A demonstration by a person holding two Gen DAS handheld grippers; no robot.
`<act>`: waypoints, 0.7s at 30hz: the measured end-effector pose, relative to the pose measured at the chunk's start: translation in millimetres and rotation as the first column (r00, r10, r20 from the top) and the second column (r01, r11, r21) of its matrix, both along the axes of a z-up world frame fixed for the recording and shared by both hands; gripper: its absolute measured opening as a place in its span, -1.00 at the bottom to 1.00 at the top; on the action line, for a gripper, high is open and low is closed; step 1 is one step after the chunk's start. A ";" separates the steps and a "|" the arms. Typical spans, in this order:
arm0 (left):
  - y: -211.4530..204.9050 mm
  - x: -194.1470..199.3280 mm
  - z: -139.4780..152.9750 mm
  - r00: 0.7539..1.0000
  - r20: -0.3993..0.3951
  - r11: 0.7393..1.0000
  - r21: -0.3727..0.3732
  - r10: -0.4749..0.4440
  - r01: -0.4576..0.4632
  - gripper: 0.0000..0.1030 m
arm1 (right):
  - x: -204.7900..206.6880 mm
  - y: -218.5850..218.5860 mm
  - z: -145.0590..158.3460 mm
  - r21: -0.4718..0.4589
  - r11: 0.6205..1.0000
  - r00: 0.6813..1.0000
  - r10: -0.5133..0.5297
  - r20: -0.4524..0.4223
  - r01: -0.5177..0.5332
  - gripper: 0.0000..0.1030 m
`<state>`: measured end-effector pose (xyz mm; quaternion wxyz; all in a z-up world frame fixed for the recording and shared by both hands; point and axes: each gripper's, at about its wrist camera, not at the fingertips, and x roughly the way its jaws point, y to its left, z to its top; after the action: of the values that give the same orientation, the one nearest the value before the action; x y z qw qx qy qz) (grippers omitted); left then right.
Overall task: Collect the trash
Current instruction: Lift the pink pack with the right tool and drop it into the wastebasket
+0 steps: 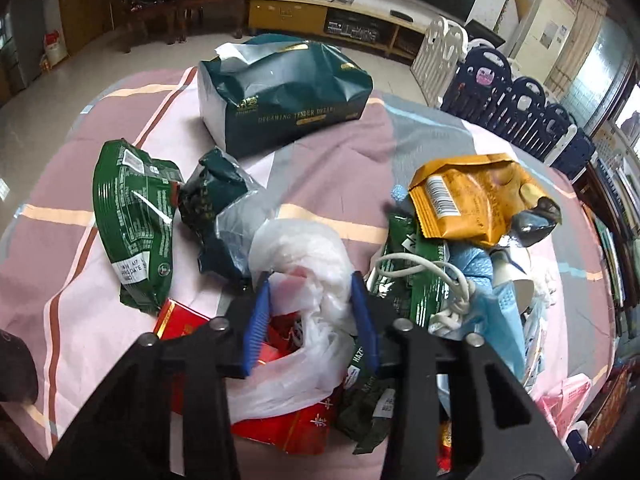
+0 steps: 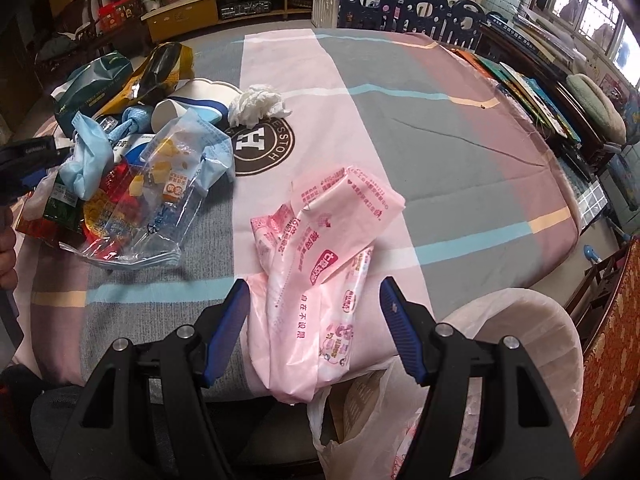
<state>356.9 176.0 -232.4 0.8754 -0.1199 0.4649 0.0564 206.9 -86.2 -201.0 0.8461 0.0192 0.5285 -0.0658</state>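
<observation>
Trash heaped on striped cloth [image 1: 340,168] of round table. White plastic bag [image 1: 308,264] sits in the heap between the blue pads [image 1: 256,320] of left gripper [image 1: 312,312]; jaws narrow, both pads pressing the bag's crumpled film. Left gripper pitched steeply down over the pile. Under the bag: red box [image 1: 296,428]. Beside it: green wrapper [image 1: 136,224] to the left, orange packet [image 1: 476,200] and blue mask [image 1: 492,308] to the right, dark green box [image 1: 288,92] farther off.

Right gripper [image 2: 312,332] also angled down, jaws wide, gripping nothing. Pink wrapper [image 2: 320,264] lies between them, draped over table edge, pads clear of it. Lined bin [image 2: 532,328] just below at right. Crumpled tissue [image 2: 260,106] farther up the cloth.
</observation>
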 end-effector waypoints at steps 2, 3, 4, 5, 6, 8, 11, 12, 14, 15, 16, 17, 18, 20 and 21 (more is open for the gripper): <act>1.9 -5.8 5.2 1.000 0.031 1.000 -0.008 -0.004 0.005 -0.48 | 2.5 -2.3 -3.3 0.002 1.000 1.000 -0.016 -0.004 0.016 0.51; 2.8 -10.5 10.3 0.998 0.061 1.000 -0.004 0.005 -0.005 -0.53 | 4.4 -2.5 -6.0 -0.005 1.000 1.000 -0.020 -0.009 0.020 0.51; 3.2 -11.9 15.0 0.997 0.082 1.000 -0.002 0.012 -0.012 -0.57 | 6.3 -1.6 -9.1 -0.006 1.000 1.000 -0.021 -0.020 0.021 0.52; 3.6 -16.2 20.4 0.994 0.109 1.000 0.001 0.017 -0.017 -0.58 | 9.4 -0.4 -14.0 -0.016 1.000 0.999 -0.027 -0.044 0.026 0.52; 4.2 -22.6 28.5 0.989 0.145 1.000 0.004 0.018 -0.019 -0.60 | 12.3 1.8 -18.6 -0.028 0.999 0.998 -0.025 -0.064 0.023 0.52; 4.2 -36.9 44.1 0.979 0.205 1.000 0.002 0.018 -0.019 -0.61 | 14.3 6.8 -22.3 -0.048 0.999 0.999 -0.003 -0.055 0.000 -0.06; 5.7 -54.0 69.2 0.958 0.285 0.999 -0.007 0.037 -0.037 -0.62 | 10.8 6.8 -14.3 -0.022 1.000 0.999 0.011 -0.031 -0.012 -0.32; 6.4 -59.1 79.1 0.948 0.313 0.999 -0.019 0.054 -0.051 -0.62 | 7.7 4.0 -6.0 0.001 1.000 1.000 0.012 -0.007 -0.012 -0.33; 6.4 -69.2 93.7 0.932 0.354 0.997 -0.054 0.074 -0.058 -0.62 | -0.4 -2.4 15.4 0.005 1.000 0.998 0.011 0.057 -0.011 -0.34; 4.1 -77.1 103.4 0.923 0.377 0.996 -0.076 0.081 -0.056 -0.62 | -5.4 -8.0 28.9 0.010 1.000 0.996 0.008 0.092 -0.009 -0.34; 1.4 -83.0 110.7 0.916 0.392 0.994 -0.095 0.083 -0.049 -0.62 | -11.1 -14.9 42.1 0.026 1.000 0.993 0.001 0.120 -0.005 -0.34; -1.9 -90.8 118.0 0.911 0.404 0.992 -0.122 0.086 -0.039 -0.62 | -16.0 -20.7 52.2 0.039 0.999 0.991 -0.004 0.136 -0.001 -0.33; -5.7 -98.8 124.4 0.907 0.412 0.989 -0.148 0.086 -0.027 -0.62 | -22.8 -28.2 63.7 0.049 0.999 0.988 -0.011 0.154 0.004 -0.33; -14.8 -121.8 133.1 0.902 0.424 0.978 -0.207 0.077 0.014 -0.62 | -39.8 -46.5 85.9 0.051 0.999 0.981 -0.024 0.192 0.015 -0.32; -28.2 -138.6 134.4 0.903 0.427 0.971 -0.234 0.053 0.053 -0.62 | -47.0 -55.2 93.2 0.043 0.999 0.979 -0.030 0.203 0.022 -0.32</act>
<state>218.3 147.8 -98.0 0.9353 -0.2342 0.2638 -0.0280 159.9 -141.4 -107.8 0.8943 0.0497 0.4402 -0.0637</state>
